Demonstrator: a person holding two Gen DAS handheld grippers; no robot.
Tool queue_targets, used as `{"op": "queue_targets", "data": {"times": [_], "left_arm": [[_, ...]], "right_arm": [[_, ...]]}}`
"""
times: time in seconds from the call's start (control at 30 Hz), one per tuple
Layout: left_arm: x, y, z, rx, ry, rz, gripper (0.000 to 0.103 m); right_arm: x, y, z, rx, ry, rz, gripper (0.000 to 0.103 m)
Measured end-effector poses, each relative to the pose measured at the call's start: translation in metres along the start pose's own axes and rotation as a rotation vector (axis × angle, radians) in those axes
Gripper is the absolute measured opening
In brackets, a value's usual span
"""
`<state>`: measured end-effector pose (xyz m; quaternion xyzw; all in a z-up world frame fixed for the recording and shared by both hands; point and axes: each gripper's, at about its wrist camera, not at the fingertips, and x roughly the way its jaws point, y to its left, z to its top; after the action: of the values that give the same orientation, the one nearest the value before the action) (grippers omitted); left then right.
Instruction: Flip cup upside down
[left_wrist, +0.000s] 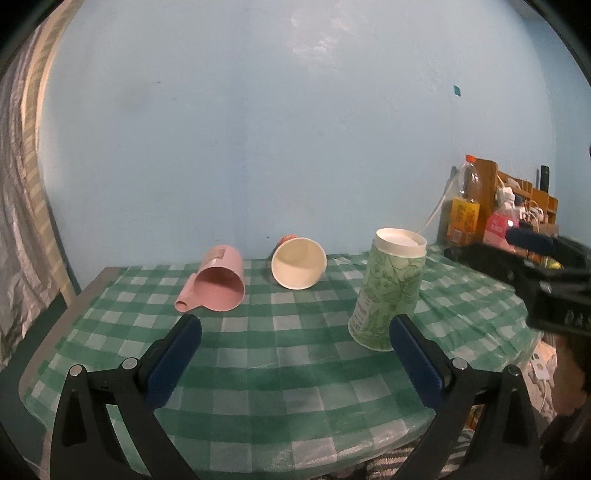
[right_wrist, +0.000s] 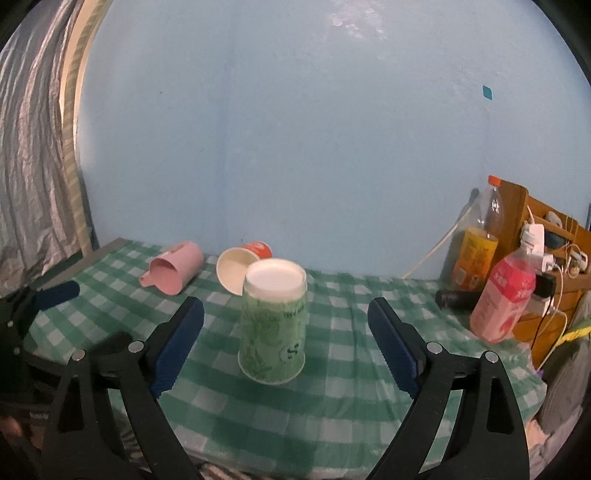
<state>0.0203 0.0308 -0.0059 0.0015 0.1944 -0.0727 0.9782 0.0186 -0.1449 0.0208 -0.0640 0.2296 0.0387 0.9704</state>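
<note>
A green leaf-patterned paper cup (right_wrist: 272, 325) stands upside down on the green-and-white checked tablecloth (right_wrist: 332, 391) that covers the table, its white base facing up and its wide mouth flat on the cloth, roughly midway between the front edge and the back edge of the surface. The right gripper (right_wrist: 286, 345) hovers low over the front part of the surface with its blue-padded fingers (right_wrist: 177, 345) spread wide apart, one on each side of the cup and touching neither wall. The left gripper (left_wrist: 295, 354) is likewise spread wide and holds nothing; in the left wrist view the green cup sits just beside its right-hand finger, whose tip overlaps the cup's lower rim in that view, and I cannot tell whether the two touch. Toward the back edge, a pink plastic mug with a handle (left_wrist: 216, 282) lies on its side with its opening turned to the front, and close to its right a white-lined paper cup with an orange outside (left_wrist: 298, 262) also lies on its side, mouth forward. In the right wrist view the orange cup is partly hidden behind the green one. At the back right corner a tall clear bottle with an orange cap and yellow label (right_wrist: 476, 247) stands against the pale blue wall (right_wrist: 295, 129), beside a pink-labelled bottle (right_wrist: 504, 299) and a wooden rack holding chargers and cables (right_wrist: 554, 236). A grey curtain (right_wrist: 33, 147) hangs past the left edge.
</note>
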Motion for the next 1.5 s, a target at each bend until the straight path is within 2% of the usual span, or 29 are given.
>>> {"op": "queue_targets", "data": {"times": [1.5], "left_arm": [[-0.006,-0.003,-0.001,0.029,-0.034,0.023,0.103]], "right_arm": [[0.008,-0.001,-0.013,0.038,0.030,0.050,0.090]]}}
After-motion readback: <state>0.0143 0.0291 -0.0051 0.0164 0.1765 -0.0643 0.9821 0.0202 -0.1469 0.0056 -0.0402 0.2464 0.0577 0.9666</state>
